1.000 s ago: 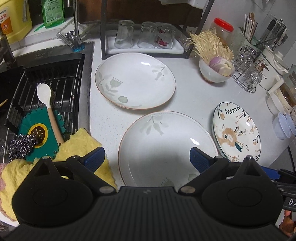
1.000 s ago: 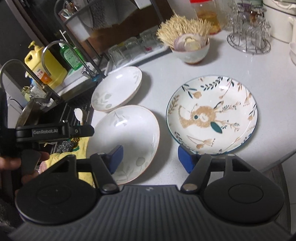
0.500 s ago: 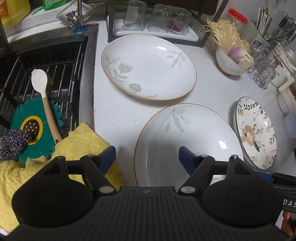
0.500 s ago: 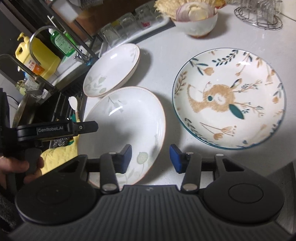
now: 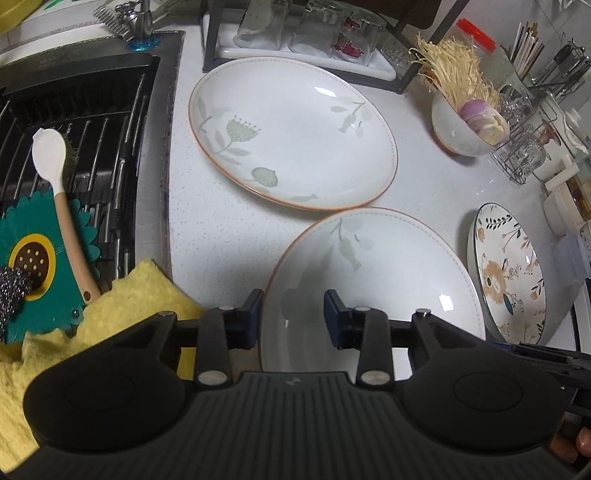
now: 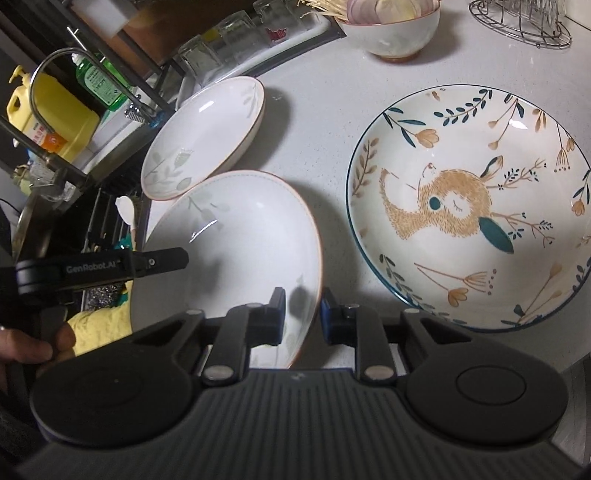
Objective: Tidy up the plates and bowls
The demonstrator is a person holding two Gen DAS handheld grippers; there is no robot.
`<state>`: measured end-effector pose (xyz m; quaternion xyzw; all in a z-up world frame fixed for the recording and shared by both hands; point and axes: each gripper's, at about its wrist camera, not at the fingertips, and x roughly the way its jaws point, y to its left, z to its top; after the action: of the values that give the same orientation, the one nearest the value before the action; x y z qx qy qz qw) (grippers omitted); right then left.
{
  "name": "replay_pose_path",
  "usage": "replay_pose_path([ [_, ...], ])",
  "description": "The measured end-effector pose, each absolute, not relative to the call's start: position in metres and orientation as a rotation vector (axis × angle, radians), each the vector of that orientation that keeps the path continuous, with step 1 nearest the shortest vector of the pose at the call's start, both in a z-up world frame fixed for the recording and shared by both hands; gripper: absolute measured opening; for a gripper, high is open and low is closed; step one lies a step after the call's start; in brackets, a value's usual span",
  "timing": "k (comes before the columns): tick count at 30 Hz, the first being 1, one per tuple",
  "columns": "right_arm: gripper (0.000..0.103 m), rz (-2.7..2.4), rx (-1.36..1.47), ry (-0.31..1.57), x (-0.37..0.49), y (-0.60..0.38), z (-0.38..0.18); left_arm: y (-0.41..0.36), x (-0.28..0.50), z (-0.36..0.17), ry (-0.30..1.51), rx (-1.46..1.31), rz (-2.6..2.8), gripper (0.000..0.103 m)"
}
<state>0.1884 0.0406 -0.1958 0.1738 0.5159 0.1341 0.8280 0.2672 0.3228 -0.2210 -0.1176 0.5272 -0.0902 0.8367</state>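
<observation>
Both grippers have narrowed and moved in on the near leaf-print plate point(image 5: 373, 280) on the desk point(image 5: 221, 236). Left gripper point(image 5: 293, 314) and right gripper point(image 6: 301, 317) straddle opposite rims, part-open, not clamped, likely for a two-handed lift.

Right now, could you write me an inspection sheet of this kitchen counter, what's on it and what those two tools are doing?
Surface: white speckled countertop, sink rack at its left.
Job's things: near leaf-print plate; far leaf-print plate; rabbit-print plate; bowl of onion slices and enoki mushrooms.
Clutter: yellow cloth, spatula, upturned glasses.
Grippers: left hand-held gripper straddles the near plate's left rim, jaws not closed; right hand-held gripper straddles its right rim, narrow gap.
Cables: nothing seen.
Surroundings: faucet, yellow detergent bottle, green dish-soap bottle.
</observation>
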Motion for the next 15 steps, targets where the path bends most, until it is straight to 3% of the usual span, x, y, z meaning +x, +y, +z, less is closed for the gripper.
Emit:
replay_pose_path([
  [15,0.023,0.241,0.372,1.092,0.186,0.041,-0.168,0.32,0.272,-0.187,1.13,-0.232,-0.235,0.04],
])
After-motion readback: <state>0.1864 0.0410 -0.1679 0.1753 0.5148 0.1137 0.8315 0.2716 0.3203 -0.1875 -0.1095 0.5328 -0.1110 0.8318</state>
